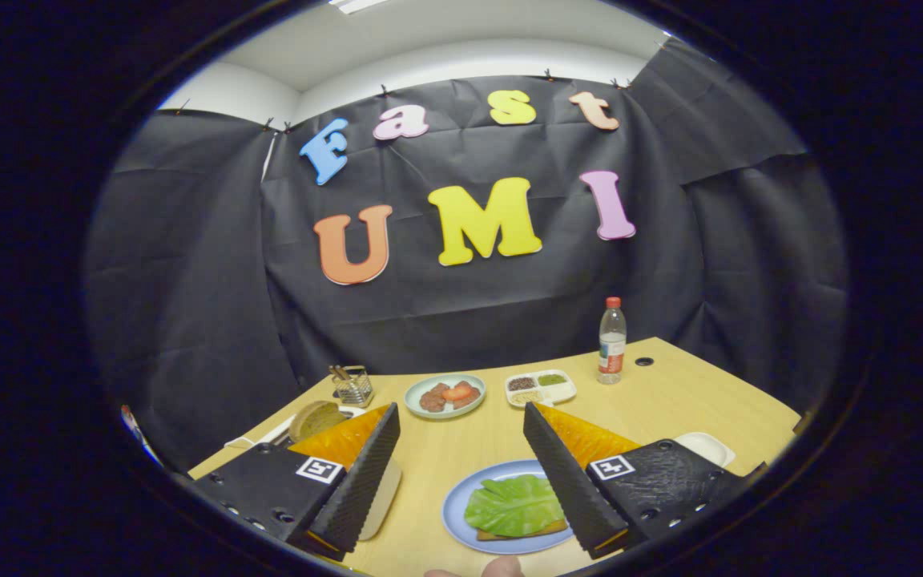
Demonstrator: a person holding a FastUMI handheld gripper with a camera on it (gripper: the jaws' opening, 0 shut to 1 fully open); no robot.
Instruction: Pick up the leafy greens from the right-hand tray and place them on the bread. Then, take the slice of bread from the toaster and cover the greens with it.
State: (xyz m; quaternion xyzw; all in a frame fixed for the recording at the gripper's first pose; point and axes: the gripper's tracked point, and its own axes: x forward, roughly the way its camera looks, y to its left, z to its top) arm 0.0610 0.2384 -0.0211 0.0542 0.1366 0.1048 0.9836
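Jaws: we see the gripper (461, 473) spread wide and released, nothing between its two black ribbed fingers (365, 481); bare bench (461, 449) shows in the gap.

Greens: the leafy greens (514, 505) lie flat on a slice of bread (521, 532), which sits on a blue plate (469, 490) low between the fingers, close to the right one. We judge the first half of the task done.

Why so placed: the leaf covers nearly all of the slice and only a brown edge shows at the near side, so a second slice could sit level on it.

Second slice: a brown slice of bread (316, 419) stands beyond the left finger, apparently upright in a toaster; the finger hides the toaster body and we cannot tell how deep the slice sits.

Hand pose: we read the gripper as held low over the bench, roughly level and pointing toward the far wall, with the plate just beneath it. A fingertip (501, 567) of the person shows at the near rim.

Next move, our judgement: swing left to the upright slice and close on its two flat faces.

Other things: a plate of meat and tomato (445, 395), a divided seasoning tray (540, 387), a water bottle (612, 340) and a wire holder (352, 385) stand well beyond the fingers; a white tray (708, 445) lies behind the right finger.
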